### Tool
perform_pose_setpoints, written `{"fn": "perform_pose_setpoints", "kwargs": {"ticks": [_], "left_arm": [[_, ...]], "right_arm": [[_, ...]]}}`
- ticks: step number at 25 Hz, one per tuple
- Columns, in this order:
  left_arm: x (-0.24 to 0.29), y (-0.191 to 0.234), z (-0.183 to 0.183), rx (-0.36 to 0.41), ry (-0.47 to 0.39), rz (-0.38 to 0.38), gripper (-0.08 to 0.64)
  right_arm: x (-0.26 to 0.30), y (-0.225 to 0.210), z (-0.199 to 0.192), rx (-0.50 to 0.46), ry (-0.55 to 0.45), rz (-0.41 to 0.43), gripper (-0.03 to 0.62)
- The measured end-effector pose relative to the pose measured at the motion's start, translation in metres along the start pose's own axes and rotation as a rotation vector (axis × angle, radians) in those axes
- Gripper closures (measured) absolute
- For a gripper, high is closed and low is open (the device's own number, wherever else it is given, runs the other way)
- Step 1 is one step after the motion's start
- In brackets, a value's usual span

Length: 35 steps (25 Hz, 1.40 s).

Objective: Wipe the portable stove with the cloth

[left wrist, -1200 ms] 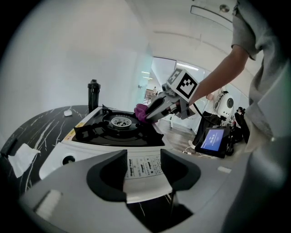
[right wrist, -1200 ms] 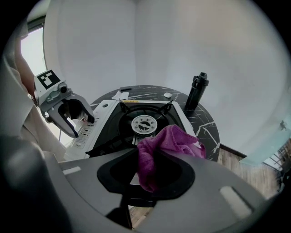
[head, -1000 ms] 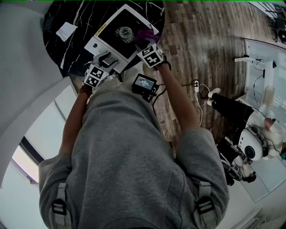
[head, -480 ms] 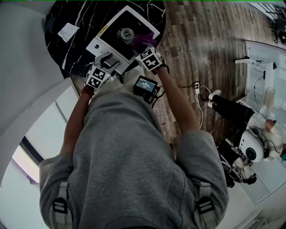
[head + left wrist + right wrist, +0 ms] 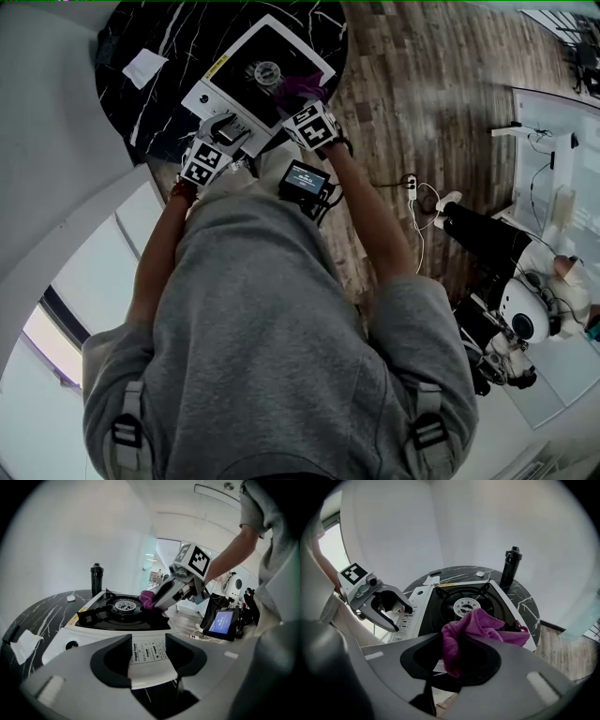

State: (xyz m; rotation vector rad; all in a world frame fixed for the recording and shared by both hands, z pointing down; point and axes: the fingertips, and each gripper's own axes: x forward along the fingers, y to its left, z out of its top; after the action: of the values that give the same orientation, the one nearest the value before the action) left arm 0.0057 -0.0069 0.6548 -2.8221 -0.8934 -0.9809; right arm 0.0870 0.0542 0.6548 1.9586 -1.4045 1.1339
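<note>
Purple cloth [image 5: 480, 625] is bunched between the jaws of the right gripper [image 5: 452, 653], which are closed on it. The loose end of it lies on the black top of the portable stove [image 5: 56, 641], just beside the burner [image 5: 466, 605]. In the head view this is in the upper middle of the frame. The left gripper [image 5: 149, 653] has its jaws wide apart and holds nothing. It stands over the white front panel of the stove, at the lower centre of its own view, and we cannot tell if it touches the panel.

We see some risks from here. The metal supports around the burner stick up, so the cloth may catch on them and pull out of the jaws. The marble table [image 5: 122, 103] looks smooth, and a strong push can make the stove slide if the left gripper does not press it down. A long stroke toward the far side can also reach the black bottle [image 5: 510, 566], which is tall and narrow, and tip it.

We count:
- one stove
- one burner
- one cloth
- one bottle
- one table
- one white slip of paper [image 5: 141, 64]
- one small white object [image 5: 480, 573]
- two grippers
</note>
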Motion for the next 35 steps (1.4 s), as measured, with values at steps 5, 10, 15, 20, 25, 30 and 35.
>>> {"fn": "perform_pose_setpoints", "kwargs": {"ticks": [5,10,15,20,25,30,35], "left_arm": [[0.001,0.000,0.000,0.003,0.000,0.000,0.353],[0.000,-0.001,0.001,0.001,0.001,-0.002,0.353],[0.001,-0.001,0.000,-0.001,0.001,-0.003,0.353],[0.000,-0.002,0.002,-0.002,0.004,-0.004,0.353],[0.001,-0.004,0.000,0.001,0.011,-0.016,0.351],[-0.003,-0.006,0.005,-0.001,-0.014,-0.020,0.342],[-0.010,0.000,0.015,-0.005,-0.058,0.032,0.344]], "right_arm": [[0.000,0.000,0.000,0.010,0.003,-0.005,0.472],[-0.003,0.011,0.005,0.028,-0.012,0.030,0.474],[-0.002,0.012,0.003,0.055,-0.031,0.024,0.474],[-0.007,0.013,0.003,0.096,-0.056,0.095,0.474],[-0.028,0.028,0.009,0.153,-0.158,0.276,0.468],[-0.077,0.020,0.053,0.190,-0.368,0.401,0.468],[-0.105,-0.013,0.105,0.237,-0.511,0.368,0.468]]}}
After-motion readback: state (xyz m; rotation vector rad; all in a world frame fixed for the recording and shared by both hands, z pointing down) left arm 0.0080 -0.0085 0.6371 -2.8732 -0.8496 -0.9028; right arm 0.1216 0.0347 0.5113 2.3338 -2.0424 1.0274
